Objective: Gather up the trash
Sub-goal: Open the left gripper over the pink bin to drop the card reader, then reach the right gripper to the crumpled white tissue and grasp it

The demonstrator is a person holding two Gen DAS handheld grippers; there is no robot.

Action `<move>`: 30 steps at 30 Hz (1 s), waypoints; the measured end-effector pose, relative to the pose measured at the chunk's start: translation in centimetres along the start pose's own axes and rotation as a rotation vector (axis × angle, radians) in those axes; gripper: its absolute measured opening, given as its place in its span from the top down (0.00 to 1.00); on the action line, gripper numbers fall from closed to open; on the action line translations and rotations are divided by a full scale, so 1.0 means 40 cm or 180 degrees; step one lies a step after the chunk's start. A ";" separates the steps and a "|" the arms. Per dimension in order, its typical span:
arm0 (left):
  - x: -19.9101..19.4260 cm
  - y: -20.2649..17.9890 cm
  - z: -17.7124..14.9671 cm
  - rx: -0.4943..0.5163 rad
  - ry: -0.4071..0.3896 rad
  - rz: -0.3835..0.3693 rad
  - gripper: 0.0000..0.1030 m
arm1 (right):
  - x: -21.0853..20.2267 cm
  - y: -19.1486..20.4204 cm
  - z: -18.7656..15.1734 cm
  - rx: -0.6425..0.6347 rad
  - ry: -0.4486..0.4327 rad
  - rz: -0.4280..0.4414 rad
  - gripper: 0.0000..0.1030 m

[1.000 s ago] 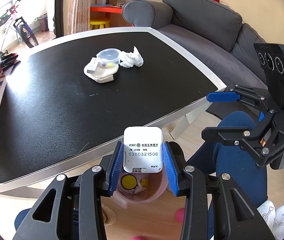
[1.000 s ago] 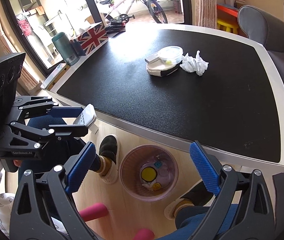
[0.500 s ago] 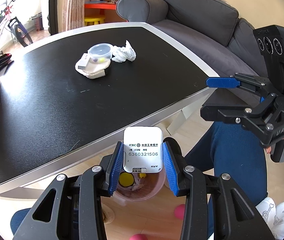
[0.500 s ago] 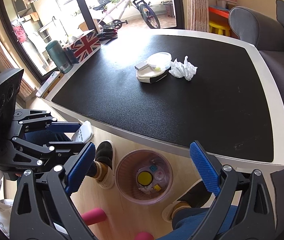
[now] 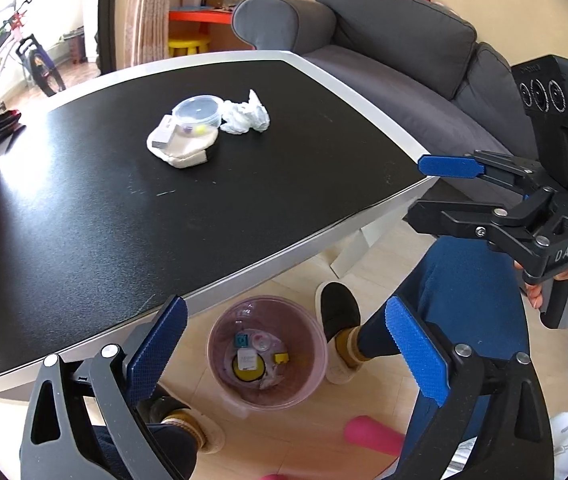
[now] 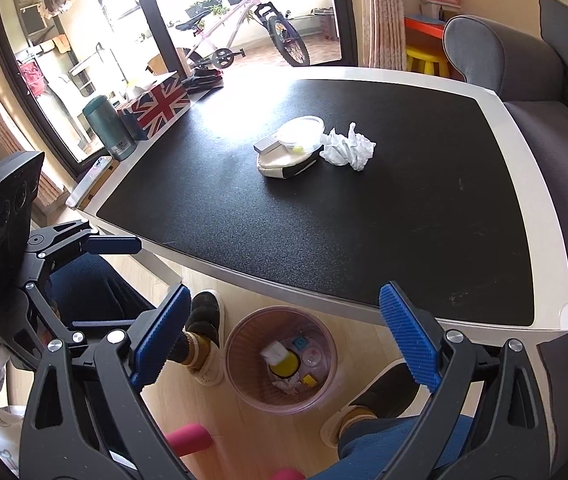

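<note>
Bin on floor below table edge; tissue beside tub.

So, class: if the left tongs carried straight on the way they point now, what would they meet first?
Probably the pink bin on the floor: it lies between the open left tongs, though depth is hard to judge.
</note>
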State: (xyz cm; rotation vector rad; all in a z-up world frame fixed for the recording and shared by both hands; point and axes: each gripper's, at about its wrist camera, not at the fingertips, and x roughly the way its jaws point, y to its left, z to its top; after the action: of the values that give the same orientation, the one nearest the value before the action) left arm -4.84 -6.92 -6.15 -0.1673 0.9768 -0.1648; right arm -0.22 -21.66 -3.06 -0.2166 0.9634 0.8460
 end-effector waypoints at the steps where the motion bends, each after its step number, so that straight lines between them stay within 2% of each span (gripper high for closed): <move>1: -0.001 0.002 0.000 -0.0012 -0.0005 0.0009 0.07 | 0.001 0.000 -0.001 0.0001 0.0004 0.0005 0.09; 19: -0.022 0.035 0.009 -0.0151 -0.0097 0.0090 0.07 | 0.004 0.006 -0.005 0.0000 0.0021 0.0026 0.09; 30: -0.034 0.093 0.058 -0.0292 -0.0276 0.0173 0.07 | 0.029 -0.021 0.059 -0.0025 -0.0017 -0.0042 0.09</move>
State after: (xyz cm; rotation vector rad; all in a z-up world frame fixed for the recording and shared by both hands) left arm -3.42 -2.84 -4.60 -0.2301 0.9019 -0.0623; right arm 2.21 -20.39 -2.76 -0.2272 0.9530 0.8379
